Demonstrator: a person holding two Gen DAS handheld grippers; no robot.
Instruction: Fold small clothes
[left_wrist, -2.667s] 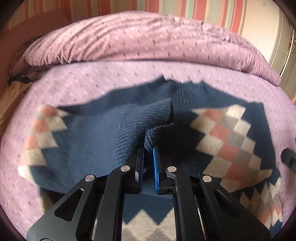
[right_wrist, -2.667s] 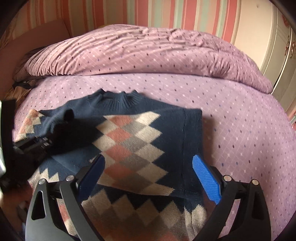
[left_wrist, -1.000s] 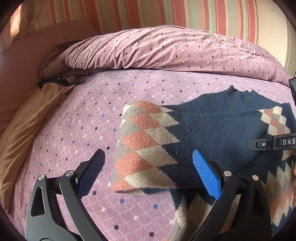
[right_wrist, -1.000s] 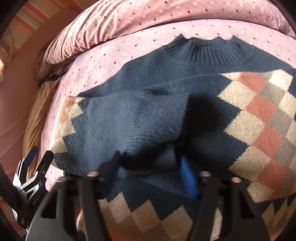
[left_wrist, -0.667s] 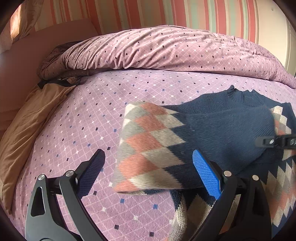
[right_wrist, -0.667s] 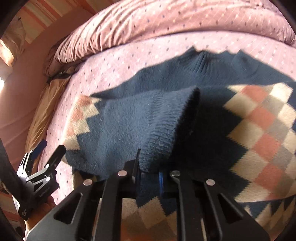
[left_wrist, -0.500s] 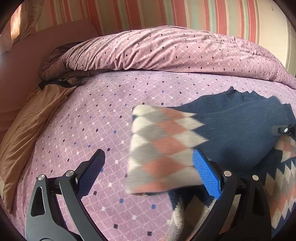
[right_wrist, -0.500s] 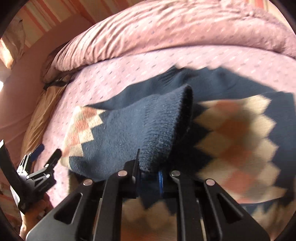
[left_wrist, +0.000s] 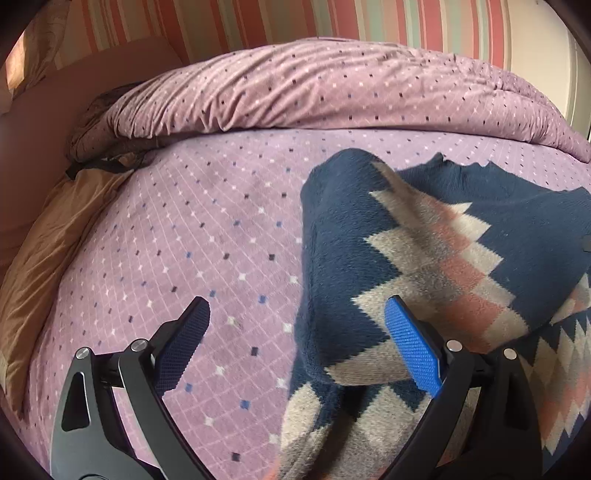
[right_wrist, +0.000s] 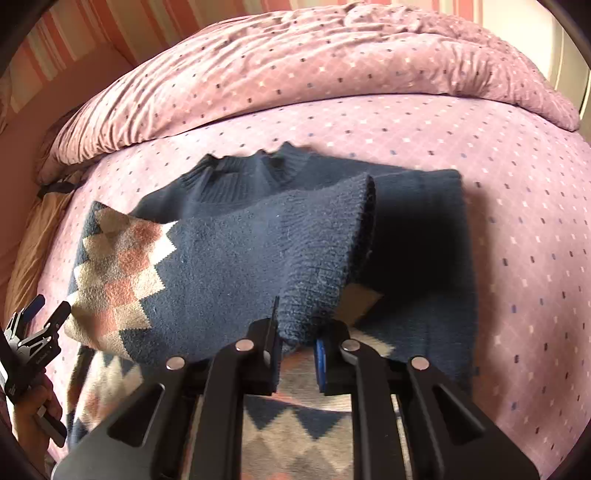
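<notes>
Here my right gripper is clamped on the ribbed cuff of the sleeve, and it holds this sleeve raised across the body of the navy sweater. My left gripper has its fingers wide apart and grips nothing; one blue pad is over the sweater, the other over the purple bedspread. Further, the sweater collar lies flat, and behind it the rumpled duvet is heaped.
</notes>
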